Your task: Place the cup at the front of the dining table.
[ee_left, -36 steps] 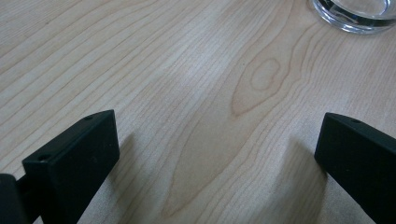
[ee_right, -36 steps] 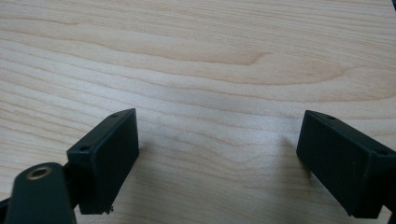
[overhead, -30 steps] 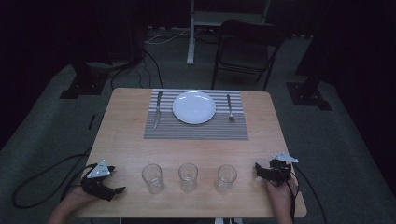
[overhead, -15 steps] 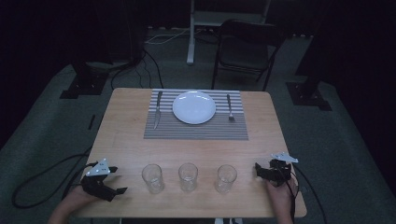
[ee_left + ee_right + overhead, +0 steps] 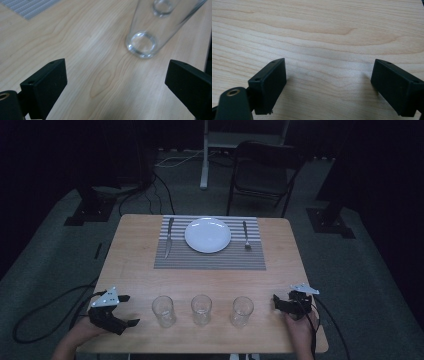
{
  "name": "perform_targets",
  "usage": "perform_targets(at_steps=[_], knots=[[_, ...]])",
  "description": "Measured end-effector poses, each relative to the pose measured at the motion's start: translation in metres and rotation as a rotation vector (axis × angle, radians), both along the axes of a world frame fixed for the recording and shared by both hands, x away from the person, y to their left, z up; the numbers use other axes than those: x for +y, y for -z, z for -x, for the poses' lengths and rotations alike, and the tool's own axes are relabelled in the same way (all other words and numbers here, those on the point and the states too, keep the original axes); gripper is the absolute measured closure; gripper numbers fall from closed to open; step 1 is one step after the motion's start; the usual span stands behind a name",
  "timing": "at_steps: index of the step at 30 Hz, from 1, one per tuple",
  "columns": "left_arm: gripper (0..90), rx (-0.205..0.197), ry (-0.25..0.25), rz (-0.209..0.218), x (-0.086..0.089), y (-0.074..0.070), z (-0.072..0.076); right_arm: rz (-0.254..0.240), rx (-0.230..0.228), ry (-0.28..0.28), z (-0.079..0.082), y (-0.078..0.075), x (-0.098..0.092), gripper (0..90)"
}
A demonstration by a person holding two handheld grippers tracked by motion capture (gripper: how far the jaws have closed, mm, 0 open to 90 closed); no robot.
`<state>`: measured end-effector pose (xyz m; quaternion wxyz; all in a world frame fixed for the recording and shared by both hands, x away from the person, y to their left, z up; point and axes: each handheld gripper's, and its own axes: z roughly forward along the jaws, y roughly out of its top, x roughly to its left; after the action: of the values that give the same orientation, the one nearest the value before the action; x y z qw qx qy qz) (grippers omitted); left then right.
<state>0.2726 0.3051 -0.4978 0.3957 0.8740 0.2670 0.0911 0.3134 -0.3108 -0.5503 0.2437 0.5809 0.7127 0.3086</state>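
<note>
Three clear empty glasses stand in a row near the table's front edge: the left glass (image 5: 164,310), the middle glass (image 5: 201,309) and the right glass (image 5: 242,311). My left gripper (image 5: 130,310) rests on the wood to the left of the row, jaws wide open and pointing at the left glass. In the left gripper view that gripper (image 5: 112,82) holds nothing, and the left glass (image 5: 143,45) stands a little beyond it. My right gripper (image 5: 276,304) sits right of the right glass, open over bare wood (image 5: 329,85).
A striped grey placemat (image 5: 210,260) lies at the far side with a white plate (image 5: 208,234), a knife (image 5: 168,237) on its left and a fork (image 5: 245,235) on its right. A black chair (image 5: 262,172) stands behind the wooden table (image 5: 135,270).
My left gripper has shifted slightly near the left glass. The right gripper and the glasses have stayed where they were.
</note>
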Motion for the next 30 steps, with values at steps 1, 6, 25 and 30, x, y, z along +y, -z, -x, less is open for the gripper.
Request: perform_targets(at_steps=[1,6,25,30], knots=[[4.5,-0.003,0.004,0.006,-0.001,-0.003,0.000,0.000,0.000,0.000,0.000,0.000,0.000,12.8],[4.5,-0.032,0.026,0.030,-0.005,-0.020,0.002,-0.001,-0.001,0.000,0.000,0.000,0.000,12.8],[4.5,-0.065,0.137,0.052,-0.042,-0.059,-0.006,0.001,-0.001,-0.001,0.000,0.000,0.000,12.8],[4.5,-0.066,0.164,0.039,-0.056,-0.063,-0.010,0.001,-0.001,-0.001,0.000,0.000,0.000,12.8]])
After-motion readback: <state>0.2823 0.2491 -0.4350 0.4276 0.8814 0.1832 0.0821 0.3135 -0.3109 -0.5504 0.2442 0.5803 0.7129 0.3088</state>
